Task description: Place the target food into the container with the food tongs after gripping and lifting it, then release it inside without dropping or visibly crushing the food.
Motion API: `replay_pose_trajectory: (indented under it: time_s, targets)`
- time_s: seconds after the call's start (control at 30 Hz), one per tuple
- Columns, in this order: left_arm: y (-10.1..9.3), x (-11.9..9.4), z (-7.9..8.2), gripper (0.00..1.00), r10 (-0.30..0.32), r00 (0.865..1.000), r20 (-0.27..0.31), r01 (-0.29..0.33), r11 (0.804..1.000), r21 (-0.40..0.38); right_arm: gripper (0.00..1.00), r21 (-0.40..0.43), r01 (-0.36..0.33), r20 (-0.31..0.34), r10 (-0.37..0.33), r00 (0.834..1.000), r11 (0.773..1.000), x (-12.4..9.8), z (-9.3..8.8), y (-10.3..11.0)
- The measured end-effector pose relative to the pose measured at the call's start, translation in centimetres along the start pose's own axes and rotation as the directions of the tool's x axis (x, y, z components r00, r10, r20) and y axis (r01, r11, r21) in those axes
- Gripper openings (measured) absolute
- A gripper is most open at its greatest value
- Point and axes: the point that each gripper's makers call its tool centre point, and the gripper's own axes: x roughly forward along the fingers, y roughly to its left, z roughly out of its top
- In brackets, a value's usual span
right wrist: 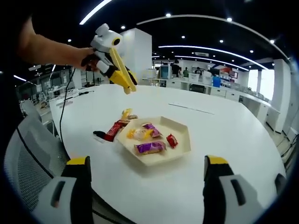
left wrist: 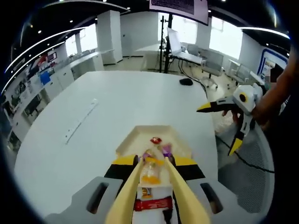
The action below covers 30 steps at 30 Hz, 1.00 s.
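Note:
My left gripper (left wrist: 155,161) holds yellow food tongs (left wrist: 180,191) between its jaws; the tong arms stand a little apart with nothing between their tips. In the right gripper view the left gripper (right wrist: 114,65) hangs high above the table, its tongs (right wrist: 125,79) pointing down toward the tray. The cream hexagonal tray (right wrist: 180,148) holds an orange snack (right wrist: 138,134), two purple-wrapped snacks (right wrist: 149,148) and a red candy (right wrist: 171,140). A red packet (right wrist: 113,129) and a yellow snack (right wrist: 126,113) lie on the table beside the tray. My right gripper (right wrist: 148,161) is open and empty, short of the tray.
The big white round table (left wrist: 117,102) carries a black mouse (left wrist: 186,81) at its far side. A grey mesh chair (right wrist: 28,144) stands at the table edge. A cable (right wrist: 65,109) hangs from the left gripper. Desks and people fill the room behind.

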Motion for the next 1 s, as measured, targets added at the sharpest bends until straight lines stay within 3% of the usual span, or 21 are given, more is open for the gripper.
replay_pose_trajectory:
  time_s: [0.07,0.13,0.57,0.73,0.77,1.0]
  targets:
    - [0.3,-0.5,0.3,0.24,0.033,0.998,0.059,-0.035,0.999,0.023,0.99,0.005,0.005,-0.001,-0.005,1.0,1.0,0.0,-0.1,-0.1]
    - [0.1,-1.1,-0.2,0.24,0.034,0.997,0.073,-0.037,0.999,0.029,0.99,0.02,0.004,0.005,-0.004,1.0,1.0,-0.1,0.0,-0.1]
    - [0.1,-2.5,-3.7,0.24,0.035,0.991,0.126,-0.036,0.999,0.0,0.98,0.024,0.012,-0.004,-0.012,1.0,1.0,-0.1,-0.2,-0.3]
    - [-0.7,-2.7,-4.6,0.25,0.009,0.987,0.163,-0.013,1.0,0.024,0.98,0.027,0.014,-0.005,-0.014,1.0,1.0,-0.1,-0.3,-0.4]
    - [-0.6,-2.8,-4.6,0.25,0.019,0.983,0.181,-0.031,0.998,0.061,0.98,0.031,0.014,-0.007,-0.013,1.0,0.999,-0.1,-0.3,-0.4]
    - [-1.0,-3.2,-6.4,0.24,0.01,0.981,0.192,-0.012,1.0,0.011,0.99,0.039,0.005,-0.009,-0.005,1.0,0.999,-0.1,-0.4,-0.2]
